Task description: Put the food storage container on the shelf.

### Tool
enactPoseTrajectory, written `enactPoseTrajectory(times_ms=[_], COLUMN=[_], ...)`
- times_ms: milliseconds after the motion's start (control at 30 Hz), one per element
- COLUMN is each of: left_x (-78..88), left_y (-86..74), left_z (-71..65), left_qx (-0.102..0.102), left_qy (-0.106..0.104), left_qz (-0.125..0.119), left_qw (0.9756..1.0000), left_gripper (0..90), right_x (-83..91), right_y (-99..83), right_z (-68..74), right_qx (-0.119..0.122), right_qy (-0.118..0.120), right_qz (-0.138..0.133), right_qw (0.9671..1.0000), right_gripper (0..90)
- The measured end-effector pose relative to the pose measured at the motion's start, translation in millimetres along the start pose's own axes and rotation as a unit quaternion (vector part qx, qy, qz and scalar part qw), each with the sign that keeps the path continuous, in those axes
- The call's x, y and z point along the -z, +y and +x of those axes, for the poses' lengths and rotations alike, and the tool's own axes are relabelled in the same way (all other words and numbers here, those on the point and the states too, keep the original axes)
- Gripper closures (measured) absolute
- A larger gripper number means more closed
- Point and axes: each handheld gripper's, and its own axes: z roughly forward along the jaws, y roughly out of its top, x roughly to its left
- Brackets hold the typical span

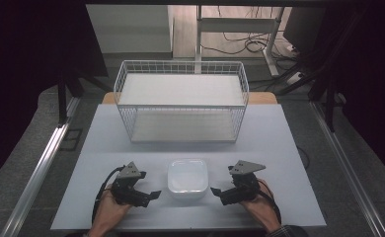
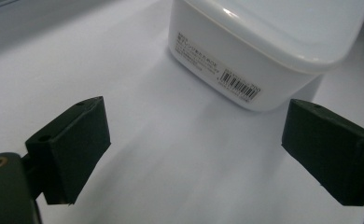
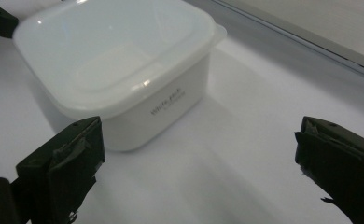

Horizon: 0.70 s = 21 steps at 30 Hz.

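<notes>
A: The room is dim, with dark curtains at the sides and cables on the floor at the back; the table is pale, smooth and bare apart from a white wire basket at its far side, and a metal rail runs along each edge.

B: And the box?

A: A white plastic box with its lid on sits near the front edge, between the two grippers; the left gripper points at it from one side, the right gripper from the other; both have their jaws spread wide and hold nothing.

B: What could go wrong?

A: The box looks light and the table slick, I'd guess; if one gripper arrives before the other, it may push the box sideways rather than pinch it; the walls are rounded and glossy, so a squeeze from only one side could let it slip or tip.

B: And the lid?

A: Its rim overhangs the walls; a jaw catching under it might pop it loose.
</notes>
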Motion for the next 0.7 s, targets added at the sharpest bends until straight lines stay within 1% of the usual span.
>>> enactPoseTrajectory(times_ms=[200,267,300,333,400,433,467,567,600,667,700], left_x=[-2.3,-4.2,-6.3,-6.3,-8.6,-11.3,-11.3,-17.9,-20.6,-27.2,-30.3], left_y=[10.6,15.7,21.4,21.4,27.0,32.0,32.0,39.1,41.4,46.2,48.4], left_z=[-1.5,-2.4,-3.4,-3.4,-4.4,-4.5,-4.5,-3.2,-2.8,-1.9,-1.6], left_qx=[0.009,0.009,0.009,0.009,0.005,0.005,0.005,0.010,0.010,0.012,0.013], left_qy=[-0.021,-0.027,-0.031,-0.031,-0.032,-0.034,-0.034,-0.043,-0.045,-0.049,-0.050], left_qz=[-0.014,-0.019,-0.024,-0.024,-0.027,-0.027,-0.027,-0.021,-0.019,-0.009,-0.006], left_qw=[0.9996,0.9994,0.9992,0.9992,0.9991,0.9990,0.9990,0.9988,0.9987,0.9987,0.9986], left_gripper=[6.2,6.0,5.8,5.6,5.5,5.4,5.2,4.2,4.2,3.4,3.3], right_x=[-2.6,-3.6,-6.2,-6.2,-9.6,-12.5,-13.7,-18.0,-18.0,-21.2,-23.3], right_y=[12.4,14.1,17.3,17.3,20.0,22.5,23.9,28.3,28.3,31.4,33.2], right_z=[-0.1,-0.2,-0.2,-0.2,0.4,1.1,1.4,2.3,2.3,2.6,2.7], right_qx=[-0.019,-0.020,-0.023,-0.023,-0.025,-0.024,-0.023,-0.031,-0.031,-0.037,-0.040], right_qy=[0.019,0.021,0.026,0.026,0.029,0.032,0.031,0.034,0.034,0.042,0.042], right_qz=[-0.010,-0.011,-0.014,-0.014,-0.015,-0.012,-0.011,-0.009,-0.009,-0.007,-0.002], right_qw=[0.9996,0.9995,0.9993,0.9993,0.9992,0.9991,0.9992,0.9989,0.9989,0.9984,0.9983], right_gripper=[1.6,1.6,1.6,1.6,1.6,1.7,1.7,1.6,1.6,1.6,1.6])
